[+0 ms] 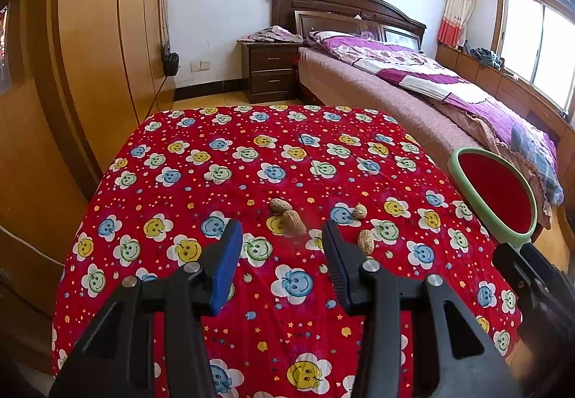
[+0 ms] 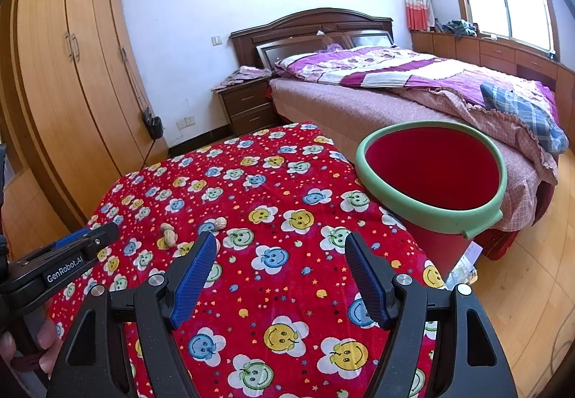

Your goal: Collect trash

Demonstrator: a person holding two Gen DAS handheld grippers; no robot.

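Observation:
Several peanut shells lie on the red smiley-flower tablecloth (image 1: 251, 153): a pair (image 1: 287, 214), one small shell (image 1: 360, 211) and one (image 1: 366, 241) beside my left gripper's right finger. My left gripper (image 1: 282, 236) is open and empty, just short of the pair. The shells also show in the right wrist view (image 2: 169, 236), with one (image 2: 221, 222) farther back. My right gripper (image 2: 278, 250) is open and empty over the cloth (image 2: 287, 290). A red bin with a green rim (image 2: 431, 214) stands at the table's right edge; it also shows in the left wrist view (image 1: 503, 218).
A wooden wardrobe (image 1: 90, 56) stands left of the table. A bed (image 2: 395, 85) and nightstand (image 1: 269, 71) lie beyond it. Wooden floor (image 2: 521, 290) shows to the right. The left gripper appears in the right wrist view (image 2: 64, 261).

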